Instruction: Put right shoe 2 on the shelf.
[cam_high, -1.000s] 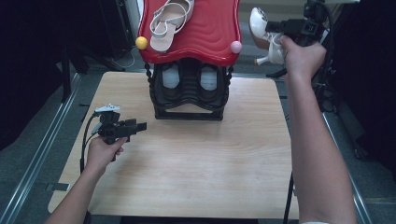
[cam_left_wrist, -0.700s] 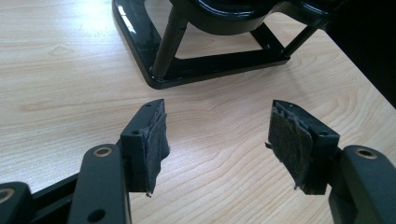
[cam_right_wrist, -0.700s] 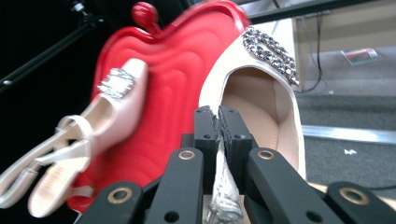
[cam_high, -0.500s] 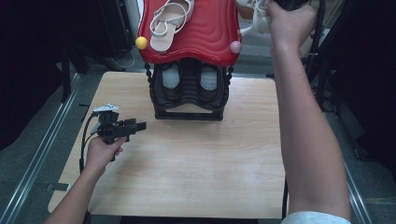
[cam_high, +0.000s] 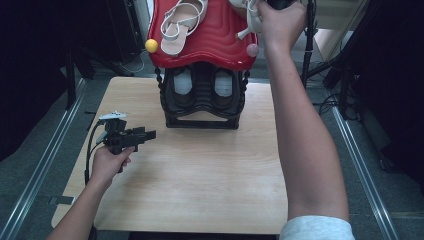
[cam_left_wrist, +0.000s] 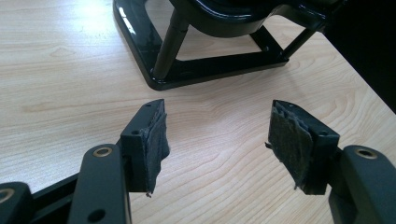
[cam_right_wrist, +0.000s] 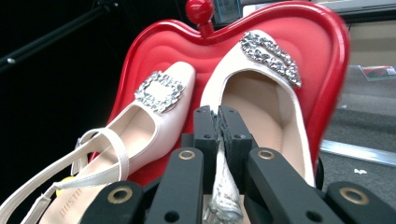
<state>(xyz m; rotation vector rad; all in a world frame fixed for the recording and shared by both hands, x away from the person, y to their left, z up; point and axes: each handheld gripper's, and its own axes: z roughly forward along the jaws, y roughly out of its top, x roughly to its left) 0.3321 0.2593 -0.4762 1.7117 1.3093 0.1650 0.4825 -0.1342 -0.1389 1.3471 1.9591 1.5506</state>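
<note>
A red curved top shelf (cam_high: 215, 40) crowns a black shoe rack (cam_high: 202, 107) at the table's far edge. One cream sandal with a jewelled buckle (cam_high: 182, 22) (cam_right_wrist: 154, 116) lies on the shelf's left half. My right gripper (cam_right_wrist: 219, 123) is shut on the back edge of a second cream shoe (cam_right_wrist: 261, 107) (cam_high: 250, 15), which hangs over the shelf's right half, toe pointing away. Whether its sole touches the shelf I cannot tell. My left gripper (cam_high: 150, 134) (cam_left_wrist: 217, 135) rests low over the wooden table (cam_high: 200, 175), open, with nothing between its pads.
A pair of white shoes (cam_high: 183, 82) sits on the rack's lower black tier. Yellow (cam_high: 151, 45) and pink (cam_high: 253, 50) knobs stick out at the shelf's front corners, a red knob (cam_right_wrist: 199, 9) at its far end. Metal rails and dark stands flank the table.
The right hand has carried the cream shoe up and leftward, from beside the rack's right side to over the red shelf. The left gripper has stayed where it was.
</note>
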